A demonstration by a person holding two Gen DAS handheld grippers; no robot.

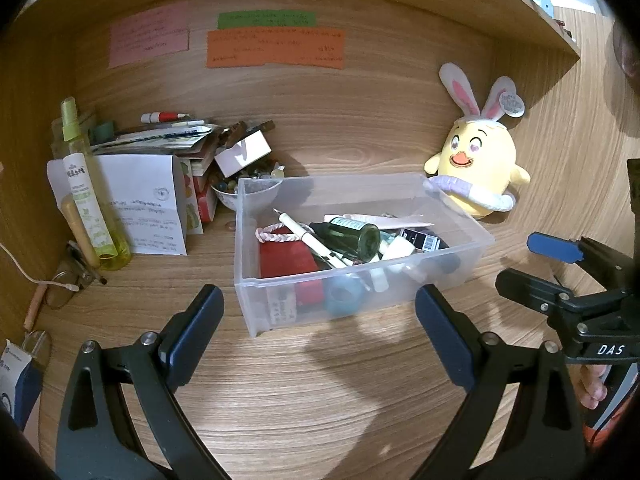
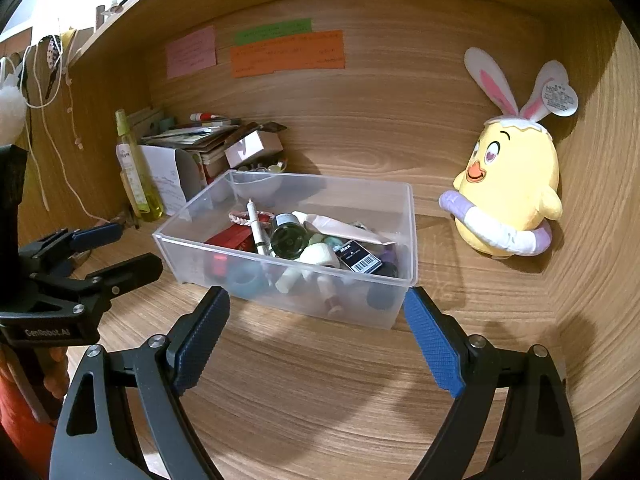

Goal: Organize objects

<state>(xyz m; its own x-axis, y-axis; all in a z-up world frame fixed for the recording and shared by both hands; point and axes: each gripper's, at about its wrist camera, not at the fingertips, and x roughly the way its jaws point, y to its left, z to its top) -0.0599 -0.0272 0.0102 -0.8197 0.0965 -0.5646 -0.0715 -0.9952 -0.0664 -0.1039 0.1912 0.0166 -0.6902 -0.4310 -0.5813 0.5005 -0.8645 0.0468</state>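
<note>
A clear plastic bin point(image 1: 472, 236) point(image 2: 406, 248) stands on the wooden desk, filled with small items: a dark green bottle point(image 1: 352, 236) point(image 2: 288, 236), a white pen point(image 1: 308, 240) point(image 2: 256, 228), a red pouch point(image 1: 284, 258), a braided bracelet point(image 1: 276, 234). My left gripper point(image 1: 320, 312) is open and empty, just in front of the bin; it also shows in the right wrist view point(image 2: 120, 248). My right gripper point(image 2: 316, 312) is open and empty, just in front of the bin; it also shows in the left wrist view point(image 1: 540, 256).
A yellow chick plush point(image 1: 476, 168) point(image 2: 508, 188) with bunny ears leans at the right wall. At the left stand a yellow-green spray bottle point(image 1: 86, 188) point(image 2: 134, 168), a folded paper point(image 1: 148, 204), stacked boxes and a bowl of beads point(image 1: 240, 188). Glasses point(image 1: 64, 284) and a cable lie at far left.
</note>
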